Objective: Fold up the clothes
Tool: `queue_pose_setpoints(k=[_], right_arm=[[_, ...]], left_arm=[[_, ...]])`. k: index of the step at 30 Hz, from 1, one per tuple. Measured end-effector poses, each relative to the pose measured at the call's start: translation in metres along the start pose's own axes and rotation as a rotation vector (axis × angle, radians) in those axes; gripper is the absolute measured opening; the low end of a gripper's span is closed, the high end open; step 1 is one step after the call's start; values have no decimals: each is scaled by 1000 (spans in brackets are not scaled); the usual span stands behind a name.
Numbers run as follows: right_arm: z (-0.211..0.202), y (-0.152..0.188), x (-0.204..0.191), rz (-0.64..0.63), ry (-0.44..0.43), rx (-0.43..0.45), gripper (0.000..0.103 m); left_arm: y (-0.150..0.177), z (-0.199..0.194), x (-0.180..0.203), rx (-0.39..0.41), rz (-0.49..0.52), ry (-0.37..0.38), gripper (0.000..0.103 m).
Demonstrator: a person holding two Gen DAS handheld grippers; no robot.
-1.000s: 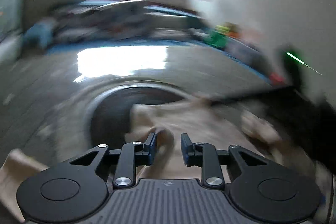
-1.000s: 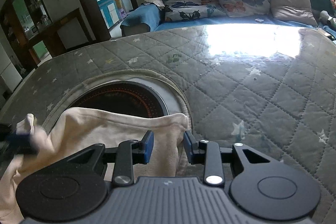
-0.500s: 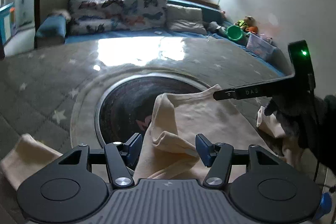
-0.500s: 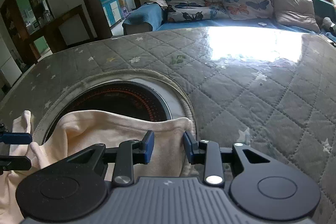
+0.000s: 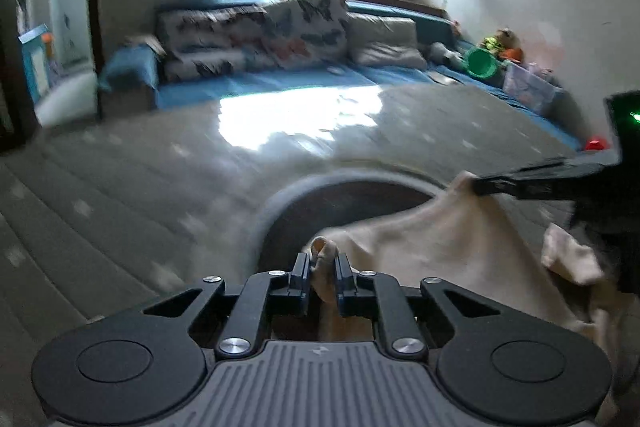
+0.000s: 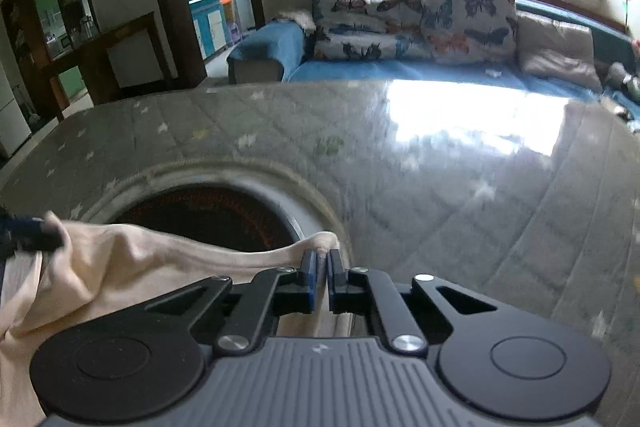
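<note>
Cream cloth (image 5: 460,247): one garment, soft and creased, no print visible; it lies at the near side of the desk, partly over the round opening.
Grippers: two, both black with blue pads.
Left gripper (image 5: 323,269): its jaws are closing, and a bunched fold of the cloth stands between the pads, which touch it on both sides.
Right gripper (image 6: 322,273): pressed together on a thin corner of the cloth, whose hem shows just above the pads.
Cloth span: in the right wrist view the top edge runs slack from the right gripper across to the left gripper (image 6: 28,233) at the frame's left edge, sagging in the middle.
Cloth in left wrist view: the far corner is pinched by the right gripper (image 5: 492,185), and a loose flap hangs below it.
Desk (image 6: 440,195): one, covered in grey quilted fabric with pale stars under a glossy sheet that mirrors the window.
Opening (image 6: 212,215): one round dark recess with a pale rim, near the desk's near edge; the cloth hides its near part.
Open room: the whole far half of the desk is bare, as is the stretch to the right of the opening.
Sofa (image 6: 360,71): one, blue, beyond the desk's far edge.
Cushions (image 6: 416,23): two butterfly-print, one plain beige.
</note>
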State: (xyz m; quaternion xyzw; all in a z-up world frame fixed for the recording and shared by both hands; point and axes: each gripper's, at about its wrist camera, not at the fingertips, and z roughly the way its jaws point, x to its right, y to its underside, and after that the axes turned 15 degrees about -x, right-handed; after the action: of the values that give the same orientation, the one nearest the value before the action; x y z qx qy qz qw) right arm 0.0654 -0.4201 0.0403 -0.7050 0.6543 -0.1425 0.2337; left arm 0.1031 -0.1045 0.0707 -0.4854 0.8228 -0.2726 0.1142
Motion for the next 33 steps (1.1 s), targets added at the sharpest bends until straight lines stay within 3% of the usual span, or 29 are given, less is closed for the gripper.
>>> queue_pose_setpoints(k=[7, 13, 19, 24, 29, 33], right_arm=[[8, -40, -11, -61, 52, 58, 5], [28, -72, -14, -60, 98, 84, 4], [25, -69, -10, -79, 66, 48, 8], [-2, -31, -26, -153, 0, 5, 9], [-40, 24, -56, -244, -84, -13, 17], [-68, 67, -80, -287, -160, -20, 19]], left_arm=[[-35, 9, -25, 46, 54, -174, 13], [-61, 41, -45, 38, 2, -237, 13], [-54, 55, -54, -9, -46, -221, 23], [-31, 30, -43, 21, -10, -212, 24], [4, -7, -10, 44, 78, -88, 25], [38, -28, 23, 31, 147, 20, 33]])
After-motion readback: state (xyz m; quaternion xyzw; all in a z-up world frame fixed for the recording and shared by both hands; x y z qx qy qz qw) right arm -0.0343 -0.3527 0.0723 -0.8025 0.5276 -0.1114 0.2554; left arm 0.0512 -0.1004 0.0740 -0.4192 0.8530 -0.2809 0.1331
